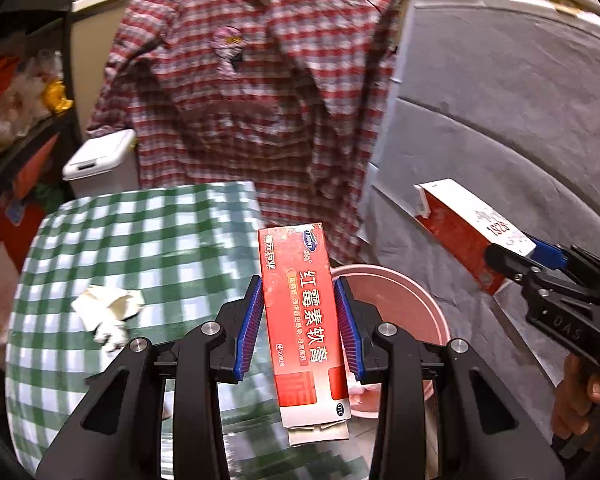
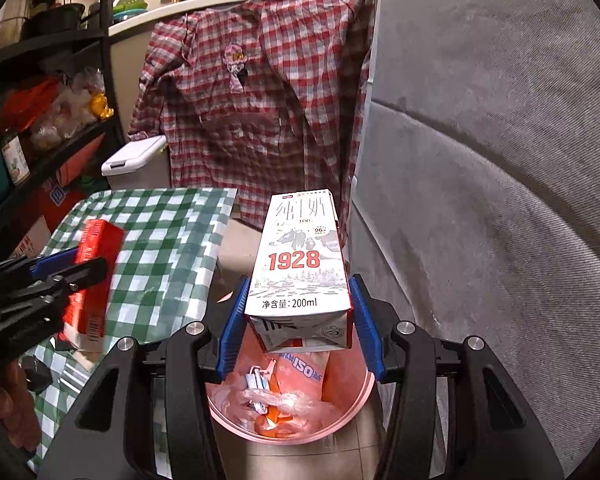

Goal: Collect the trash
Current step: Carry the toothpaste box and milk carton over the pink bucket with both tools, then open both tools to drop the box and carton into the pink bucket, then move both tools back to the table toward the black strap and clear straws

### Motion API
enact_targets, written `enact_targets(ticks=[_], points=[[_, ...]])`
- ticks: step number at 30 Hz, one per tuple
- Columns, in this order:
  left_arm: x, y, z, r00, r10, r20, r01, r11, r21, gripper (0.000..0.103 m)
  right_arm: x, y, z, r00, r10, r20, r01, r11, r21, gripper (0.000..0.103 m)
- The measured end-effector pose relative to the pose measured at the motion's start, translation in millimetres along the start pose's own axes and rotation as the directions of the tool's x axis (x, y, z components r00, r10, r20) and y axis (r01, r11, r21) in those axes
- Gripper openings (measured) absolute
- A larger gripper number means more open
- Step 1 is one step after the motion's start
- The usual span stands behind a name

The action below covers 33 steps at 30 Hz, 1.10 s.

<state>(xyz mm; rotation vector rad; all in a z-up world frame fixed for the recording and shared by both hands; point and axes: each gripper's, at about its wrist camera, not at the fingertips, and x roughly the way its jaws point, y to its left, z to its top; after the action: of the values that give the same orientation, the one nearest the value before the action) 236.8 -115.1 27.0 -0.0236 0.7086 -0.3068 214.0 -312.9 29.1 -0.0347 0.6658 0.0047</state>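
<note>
My left gripper (image 1: 299,320) is shut on a red ointment box (image 1: 304,320), held upright over the table's right edge beside the pink trash bin (image 1: 416,292). My right gripper (image 2: 296,320) is shut on a white and red "1928" milk carton (image 2: 300,264), held right above the pink bin (image 2: 352,412), which holds wrappers and plastic. The left view shows the right gripper (image 1: 516,256) with the carton (image 1: 460,228) at the right. The right view shows the left gripper (image 2: 80,268) with the red box (image 2: 96,256) at the left. A crumpled white tissue (image 1: 108,312) lies on the checked tablecloth (image 1: 132,236).
A red plaid shirt (image 1: 252,92) hangs behind the table. A grey sofa (image 2: 480,160) fills the right side. A white lidded bin (image 1: 96,160) stands behind the table, and cluttered black shelves (image 2: 40,120) stand at the left.
</note>
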Motion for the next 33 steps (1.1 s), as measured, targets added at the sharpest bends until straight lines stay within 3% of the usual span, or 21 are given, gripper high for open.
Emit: enact_targets(ticks=[10,11,12,14,24,33], points=[[37.6,-31.4,2.5,0.997,-0.071,-0.031,0.072,0.997,0.035,0.037,18.1,-3.7,-2.8,0.998,-0.018,-0.064,0.018,1.000,0.006,0.050],[40.7,-35.3,3.6,0.995,-0.090,-0.035,0.092,0.995,0.039,0.040,19.0,-4.3,-2.5,0.998,-0.025,-0.065,0.026,1.000,0.009,0.052],[42.5,-37.7,4.2,0.994,-0.104,-0.037,0.105,0.994,0.041,0.048,19.6,-4.6,-2.1,0.997,-0.031,-0.066,0.031,0.999,0.011,0.053],[41.1,-39.9,6.1,0.995,-0.100,-0.018,0.101,0.994,0.043,0.051,19.6,-6.1,-1.9,0.997,-0.038,-0.063,0.039,0.999,0.017,0.058],[20.3,-12.0,11.6,0.995,-0.094,0.011,0.094,0.996,-0.005,0.050,15.6,-3.7,2.0,0.999,-0.018,-0.044,0.019,0.999,0.041,0.058],[-23.8,27.3,13.2,0.996,-0.038,0.075,0.037,0.999,0.010,0.045,-4.2,21.9,8.9,0.998,0.036,0.046,-0.037,0.999,0.024,0.058]])
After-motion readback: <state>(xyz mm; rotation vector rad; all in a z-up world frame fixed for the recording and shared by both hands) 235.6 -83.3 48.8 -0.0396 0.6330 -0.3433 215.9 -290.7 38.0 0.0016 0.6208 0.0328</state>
